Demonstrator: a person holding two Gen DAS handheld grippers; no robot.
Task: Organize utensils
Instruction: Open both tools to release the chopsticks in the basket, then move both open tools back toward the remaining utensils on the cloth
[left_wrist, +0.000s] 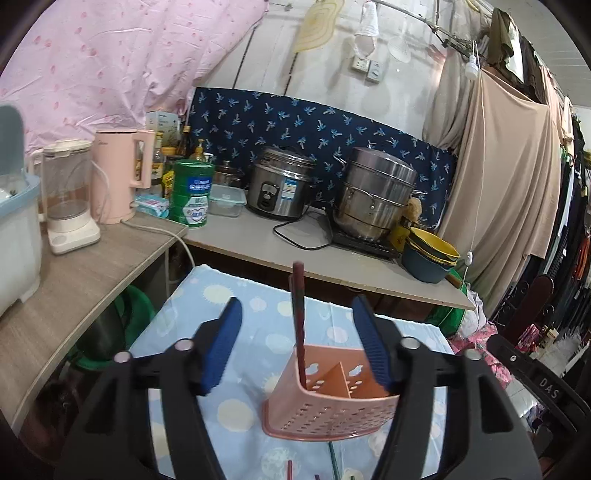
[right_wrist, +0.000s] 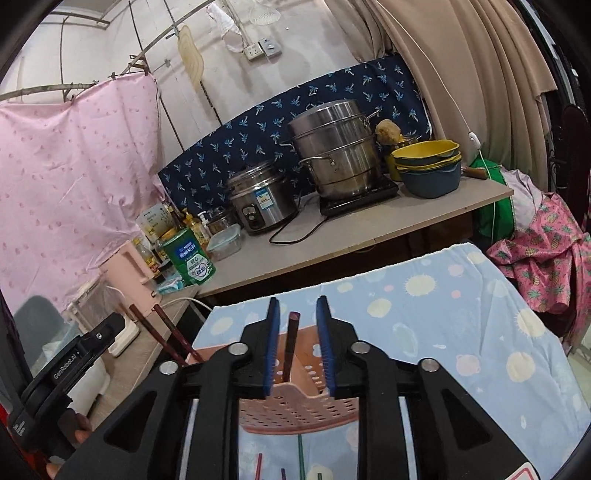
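Note:
A pink perforated utensil holder (left_wrist: 332, 406) stands on the blue patterned cloth (left_wrist: 236, 354). A dark red chopstick (left_wrist: 298, 325) stands upright in its left compartment, between the fingers of my open left gripper (left_wrist: 301, 343), untouched. In the right wrist view the holder (right_wrist: 299, 410) sits under my right gripper (right_wrist: 298, 347), whose jaws stand apart around a dark red chopstick (right_wrist: 291, 343) leaning in the holder without touching it. Two more dark red chopsticks (right_wrist: 166, 332) lean at the holder's left. Several coloured chopsticks (right_wrist: 301, 458) lie on the cloth in front of the holder.
Behind the cloth runs a counter (left_wrist: 258, 240) with a rice cooker (left_wrist: 279, 184), a steel steamer pot (left_wrist: 373, 192), stacked bowls (left_wrist: 430, 254), a green tin (left_wrist: 192, 195), a pink kettle (left_wrist: 118, 177) and a blender (left_wrist: 70, 199). Hanging clothes (left_wrist: 517, 166) fill the right side.

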